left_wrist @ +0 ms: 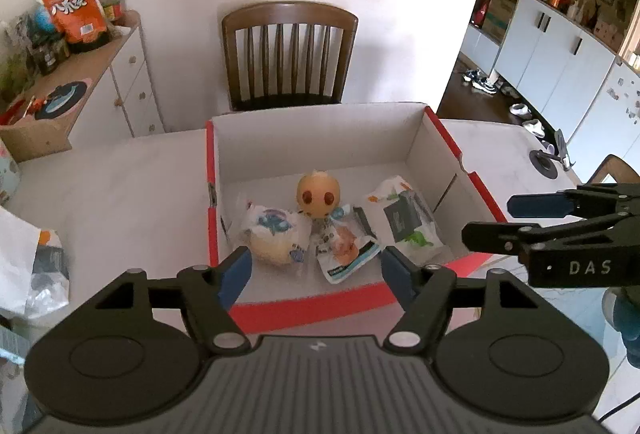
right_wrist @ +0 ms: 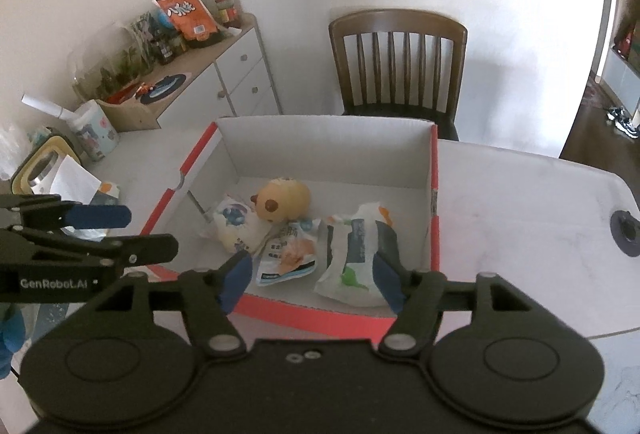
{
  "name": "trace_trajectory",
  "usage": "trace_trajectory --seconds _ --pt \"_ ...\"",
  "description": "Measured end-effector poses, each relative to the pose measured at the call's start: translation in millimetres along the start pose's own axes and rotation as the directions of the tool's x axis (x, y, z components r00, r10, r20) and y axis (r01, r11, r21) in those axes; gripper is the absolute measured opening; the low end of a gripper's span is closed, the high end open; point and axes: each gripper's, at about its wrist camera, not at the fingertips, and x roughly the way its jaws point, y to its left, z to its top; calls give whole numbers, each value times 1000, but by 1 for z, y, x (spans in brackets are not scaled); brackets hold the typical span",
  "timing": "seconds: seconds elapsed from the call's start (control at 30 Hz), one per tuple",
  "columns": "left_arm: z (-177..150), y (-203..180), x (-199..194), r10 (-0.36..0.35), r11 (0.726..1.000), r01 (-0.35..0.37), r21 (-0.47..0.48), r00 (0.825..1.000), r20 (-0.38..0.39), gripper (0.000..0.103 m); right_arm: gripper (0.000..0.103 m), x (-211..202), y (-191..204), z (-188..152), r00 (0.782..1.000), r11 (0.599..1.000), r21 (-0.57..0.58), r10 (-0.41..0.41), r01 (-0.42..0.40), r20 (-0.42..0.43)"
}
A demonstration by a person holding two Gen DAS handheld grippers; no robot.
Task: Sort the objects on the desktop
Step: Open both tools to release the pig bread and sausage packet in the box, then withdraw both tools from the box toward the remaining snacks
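Sorting appears well advanced, judged from how things lie. Four items rest on the floor of the red-edged cardboard box (left_wrist: 440, 137), which stands open on the white table (left_wrist: 120, 193) in front of a wooden chair (left_wrist: 290, 53). At the left of the group lies a wrapped bun with a blue cartoon print (left_wrist: 276, 234). Behind it sits a round yellow toy head (left_wrist: 319, 198), leaning on the packets. In the middle is a snack packet with an orange picture (left_wrist: 344, 250), and on the right a white pouch with a dark panel and green print (left_wrist: 408, 222). The four are bunched together, touching or overlapping, toward the near wall of the box.

Both tools are empty. The left gripper (left_wrist: 316, 274) hangs above the near rim of the box with its blue pads spread wide and nothing between them. The right gripper (right_wrist: 310, 274) hovers over the same rim, likewise wide apart and carrying nothing; its pads frame the white pouch from above without touching it, as far as I can tell.

Remaining work: a heap of wrappers or bags (right_wrist: 84, 193) and a yellow-rimmed container (right_wrist: 40, 169) lie on the table left of the box. Whether these belong to the sorting cannot be told. The table to the right of the box shows only a dark round fitting (right_wrist: 626, 232).
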Motion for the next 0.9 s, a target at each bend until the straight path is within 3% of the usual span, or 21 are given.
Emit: trace_trajectory --seconds 0.47,0.57,0.9 --pt "-31 3 -31 -22 1000 22 7 999 33 91 73 -38 13 -23 997 998 38 -44 42 64" --pt "-39 3 -38 -16 1000 16 3 999 46 103 73 -45 15 -29 996 998 52 -48 44 73" --pt "-66 5 -68 -42 999 41 13 996 76 103 74 -75 33 -62 991 999 46 -28 23 130"
